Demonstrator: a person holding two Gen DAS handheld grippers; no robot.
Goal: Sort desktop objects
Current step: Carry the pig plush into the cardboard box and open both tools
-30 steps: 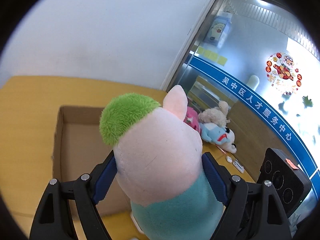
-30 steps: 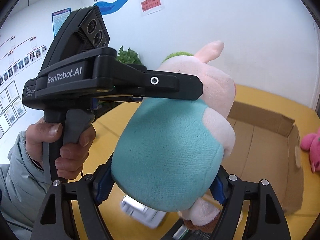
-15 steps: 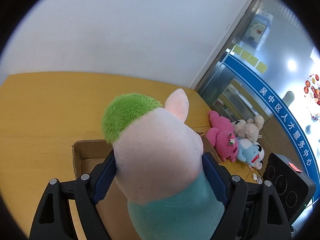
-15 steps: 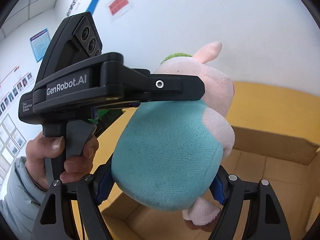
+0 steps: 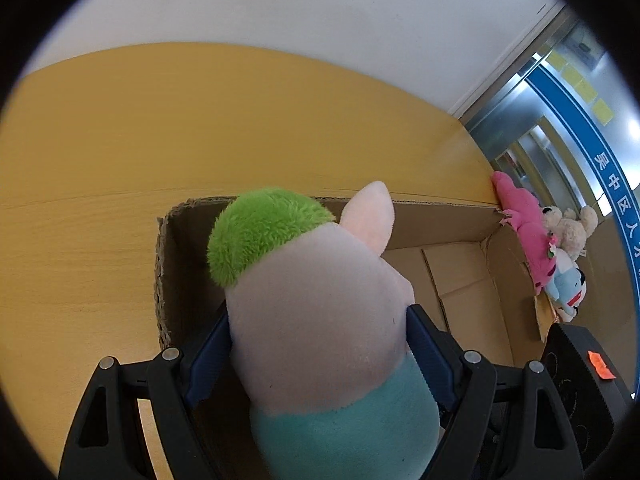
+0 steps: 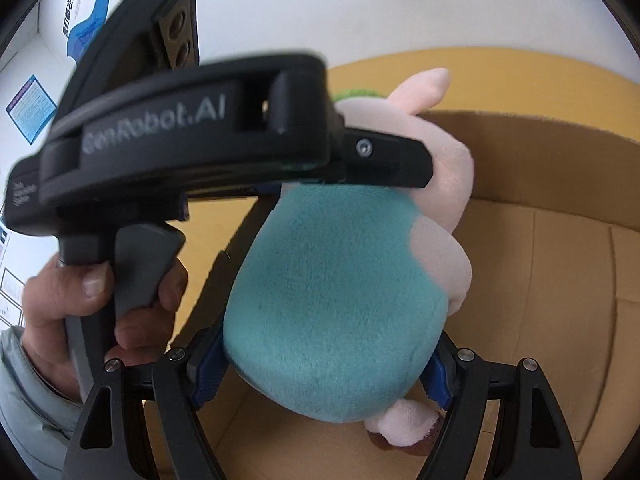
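A plush pig (image 5: pixel 320 320) with a pink head, green hair tuft and teal body is held by both grippers at once. My left gripper (image 5: pixel 318 344) is shut on its head, blue pads pressing either side. My right gripper (image 6: pixel 320 372) is shut on its teal body (image 6: pixel 332 300), with the pink feet hanging below. The toy hangs over the open cardboard box (image 5: pixel 460 264), tilted down into it. In the right wrist view the left gripper's black body (image 6: pixel 192 132) and the hand (image 6: pixel 80 300) holding it fill the left side.
The box (image 6: pixel 560 280) sits on a yellow wooden table (image 5: pixel 160 128) by a white wall. Beyond its right wall lie a pink plush (image 5: pixel 524 220), a beige bear (image 5: pixel 572 228) and a blue-white plush (image 5: pixel 568 288). A black device (image 5: pixel 584 376) is at lower right.
Both grippers have carried the plush pig down and forward over the box and tipped further downward. The box interior now lies directly under the toy. Both grips are unchanged.
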